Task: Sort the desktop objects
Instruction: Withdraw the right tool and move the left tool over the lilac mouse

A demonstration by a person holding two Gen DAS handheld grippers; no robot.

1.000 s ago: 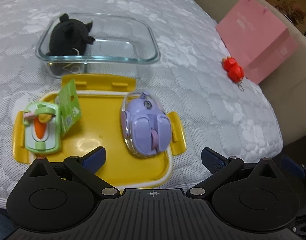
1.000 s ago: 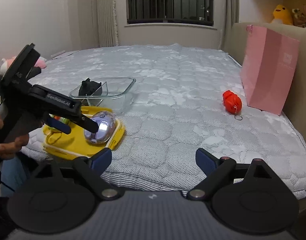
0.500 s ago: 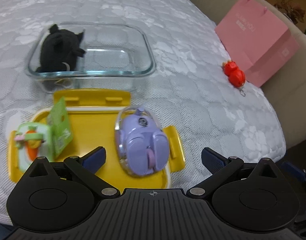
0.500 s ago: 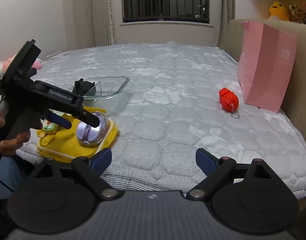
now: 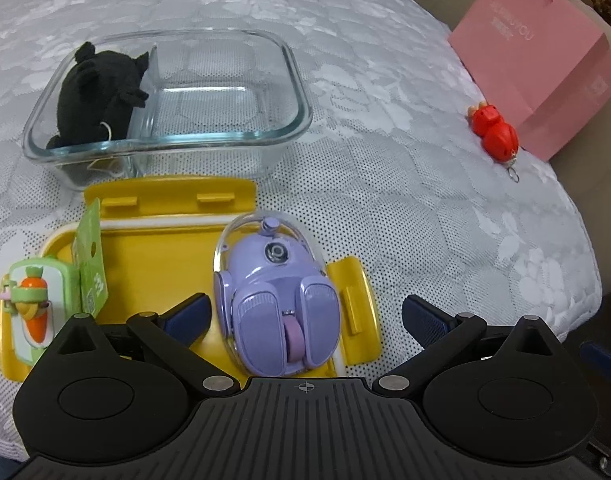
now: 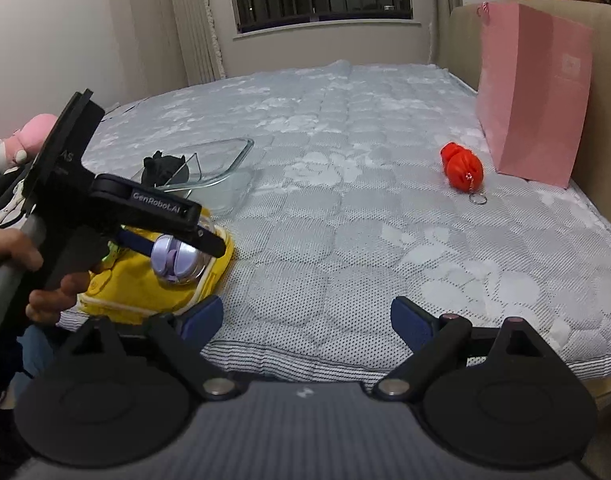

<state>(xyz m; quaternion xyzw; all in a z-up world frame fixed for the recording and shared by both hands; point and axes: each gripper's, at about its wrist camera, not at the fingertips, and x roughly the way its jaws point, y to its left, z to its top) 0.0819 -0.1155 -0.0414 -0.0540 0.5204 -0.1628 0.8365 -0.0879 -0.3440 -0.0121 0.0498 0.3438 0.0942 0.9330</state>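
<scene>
left gripper (image 5: pixel 303 314) fingers spread wide over the mouse (image 5: pixel 277 300) at 6 o'clock on the yellow lid (image 5: pixel 157 256), right gripper (image 6: pixel 307 316) spread too, idle; I'd centre, then squeeze its sides gently

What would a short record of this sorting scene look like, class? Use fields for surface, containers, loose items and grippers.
surface: quilted bed cover
glass dish: black plush toy in its left compartment, right compartment empty
yellow tray: purple mouse, carrot toy
loose: red keychain toy beside pink bag
left gripper: open, around the mouse
right gripper: open, empty
</scene>
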